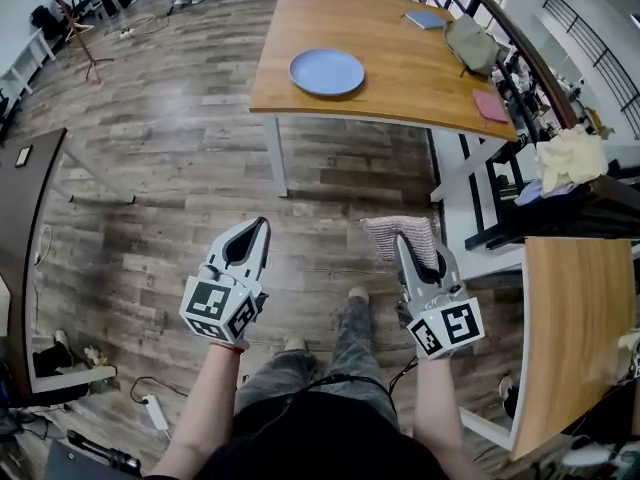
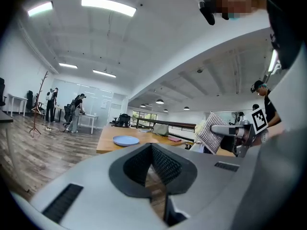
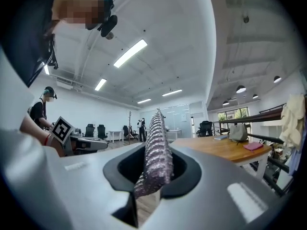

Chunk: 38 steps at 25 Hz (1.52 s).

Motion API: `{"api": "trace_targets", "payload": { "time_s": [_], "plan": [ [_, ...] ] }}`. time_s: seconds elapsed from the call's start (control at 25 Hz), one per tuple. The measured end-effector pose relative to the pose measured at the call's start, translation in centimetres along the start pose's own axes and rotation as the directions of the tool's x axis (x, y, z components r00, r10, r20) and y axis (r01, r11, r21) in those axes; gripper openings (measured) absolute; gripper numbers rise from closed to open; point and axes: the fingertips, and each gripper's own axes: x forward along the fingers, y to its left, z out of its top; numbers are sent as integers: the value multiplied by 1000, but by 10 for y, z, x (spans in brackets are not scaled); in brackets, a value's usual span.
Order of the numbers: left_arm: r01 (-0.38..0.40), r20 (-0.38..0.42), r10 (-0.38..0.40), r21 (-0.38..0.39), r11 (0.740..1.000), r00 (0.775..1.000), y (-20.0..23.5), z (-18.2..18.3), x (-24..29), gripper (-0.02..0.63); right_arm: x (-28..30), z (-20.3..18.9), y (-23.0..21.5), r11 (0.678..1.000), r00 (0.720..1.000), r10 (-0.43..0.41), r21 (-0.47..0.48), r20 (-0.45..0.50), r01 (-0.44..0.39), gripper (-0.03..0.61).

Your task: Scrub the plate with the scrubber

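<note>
Grippers held side by side above the plank floor [image 1: 150,168]. The right gripper [image 1: 404,246] is clamped on the scrubber [image 1: 382,234], a grey knitted pad standing edge-on between its jaws. The left gripper [image 1: 260,230] has its jaw tips together with nothing between them. Farther off, the blue plate [image 1: 327,72] lies on the wooden table [image 1: 410,78], well apart from both grippers.

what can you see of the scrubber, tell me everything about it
The scrubber is a flat, pinkish-grey woven pad with a knobbly, faintly glittery surface. It stands on edge, clamped between the jaws of the right tool, its far part sticking out past their tips. Nothing else touches it. It is held in the air above the wood floor, well short of the table where the blue plate lies.
</note>
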Motion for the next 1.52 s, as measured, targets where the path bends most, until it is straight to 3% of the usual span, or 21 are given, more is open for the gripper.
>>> {"api": "trace_targets", "payload": {
  "time_s": [0.2,0.36,0.6,0.84,1.2,1.52],
  "plan": [
    [-70,13,69,9,998,998,23,11,34,-3,52,-8,-37,997,998,57,51,14,-58,78],
    [-126,32,126,6,992,992,36,24,77,-3,103,0,-67,989,989,149,19,19,-150,78],
    [-146,63,146,1,989,987,39,32,151,-3,150,5,-110,971,971,240,-20,24,-239,78],
    [-162,46,162,-12,987,986,32,25,205,-3,167,-9,-154,962,962,274,21,-4,-274,78],
    [-258,24,260,-55,965,965,59,10,231,-3,207,-24,-190,949,950,313,55,-19,-311,78],
    [-204,-8,204,-60,977,979,102,11,302,-3,274,-41,-195,938,937,344,74,-67,-339,78]
  ]
}}
